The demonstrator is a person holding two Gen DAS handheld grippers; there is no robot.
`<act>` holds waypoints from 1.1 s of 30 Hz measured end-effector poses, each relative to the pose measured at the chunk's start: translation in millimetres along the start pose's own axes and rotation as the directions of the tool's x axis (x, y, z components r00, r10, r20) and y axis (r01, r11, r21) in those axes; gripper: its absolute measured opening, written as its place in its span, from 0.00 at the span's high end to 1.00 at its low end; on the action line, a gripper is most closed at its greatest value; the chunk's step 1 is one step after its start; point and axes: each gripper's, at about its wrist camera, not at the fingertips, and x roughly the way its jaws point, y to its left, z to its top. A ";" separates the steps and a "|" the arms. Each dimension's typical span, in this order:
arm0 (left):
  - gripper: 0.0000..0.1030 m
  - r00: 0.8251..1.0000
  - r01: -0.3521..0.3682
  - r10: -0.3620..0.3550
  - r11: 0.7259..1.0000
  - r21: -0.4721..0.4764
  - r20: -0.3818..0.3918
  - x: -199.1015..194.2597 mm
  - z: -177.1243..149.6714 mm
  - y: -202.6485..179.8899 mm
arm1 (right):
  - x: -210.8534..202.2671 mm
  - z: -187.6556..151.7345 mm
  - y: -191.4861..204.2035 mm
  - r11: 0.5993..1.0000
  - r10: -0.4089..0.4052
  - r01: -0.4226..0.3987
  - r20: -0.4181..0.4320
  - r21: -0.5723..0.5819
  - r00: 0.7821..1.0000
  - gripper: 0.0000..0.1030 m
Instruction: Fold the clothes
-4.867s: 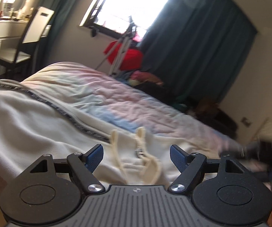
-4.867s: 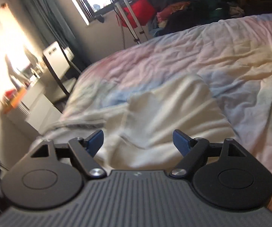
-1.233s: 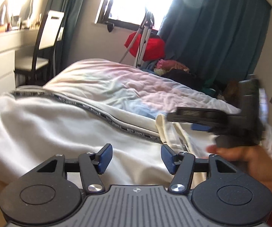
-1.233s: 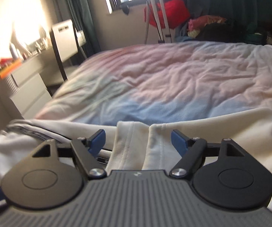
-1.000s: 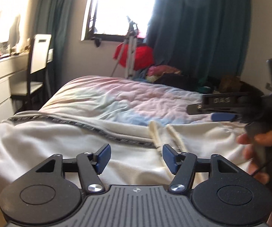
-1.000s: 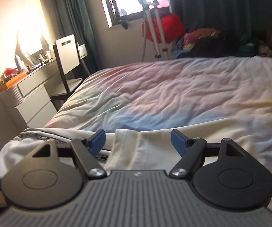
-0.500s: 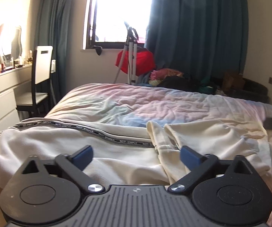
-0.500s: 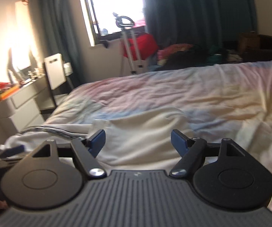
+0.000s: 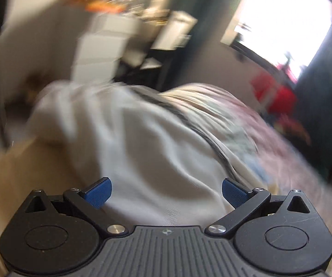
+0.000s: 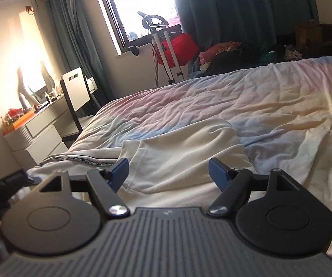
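A cream garment with a dark patterned side stripe point(image 10: 89, 160) lies spread along the near edge of the bed. In the right wrist view its folded-over part point(image 10: 189, 147) lies just beyond my right gripper point(image 10: 168, 170), which is open and empty above it. The left wrist view is motion-blurred: my left gripper point(image 9: 164, 190) is wide open and empty over the garment's left end point(image 9: 143, 152), which hangs off the bed corner. The left gripper also shows at the left edge of the right wrist view point(image 10: 11, 182).
The bed has a pastel quilt point(image 10: 235, 101). A white dresser point(image 10: 34, 133) and a chair point(image 10: 76, 92) stand left of the bed. A stand and red bag point(image 10: 175, 43) sit under the window, with a clothes pile point(image 10: 242, 55) behind the bed.
My left gripper has swung quickly left toward the garment's end at the bed corner and stays wide open. My right gripper has barely moved and stays open.
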 end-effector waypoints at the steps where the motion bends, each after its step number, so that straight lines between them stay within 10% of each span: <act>1: 0.00 1.000 0.006 -0.007 0.997 -0.077 0.000 -2.6 5.2 12.6 | 0.0 -0.2 -1.6 1.000 0.000 0.000 -0.002 0.007 1.000 0.25; 8: 0.00 0.994 0.032 0.020 0.897 -0.440 0.112 -34.2 24.7 83.7 | 5.9 -2.2 -13.1 0.998 0.015 -0.012 -0.035 0.065 0.999 0.25; 17: 0.01 0.989 0.055 -0.126 0.806 -0.589 -0.080 33.6 55.9 124.2 | 26.6 -12.9 -15.3 0.997 -0.001 0.009 -0.112 0.075 0.994 0.25; 24: 0.19 1.000 -0.017 0.024 0.874 -0.486 0.008 60.8 80.6 131.2 | 60.1 -22.7 6.1 0.999 0.010 -0.015 -0.144 -0.031 0.990 0.25; 29: 0.70 0.988 -0.059 0.108 0.921 -0.384 0.108 51.9 79.2 106.8 | 96.8 -33.0 15.6 0.999 0.032 -0.040 -0.244 -0.030 0.969 0.25; 33: 0.82 0.969 -0.060 0.119 0.964 -0.259 0.219 29.9 77.1 71.7 | 101.5 -40.8 26.0 0.992 -0.015 -0.019 -0.267 -0.124 0.964 0.25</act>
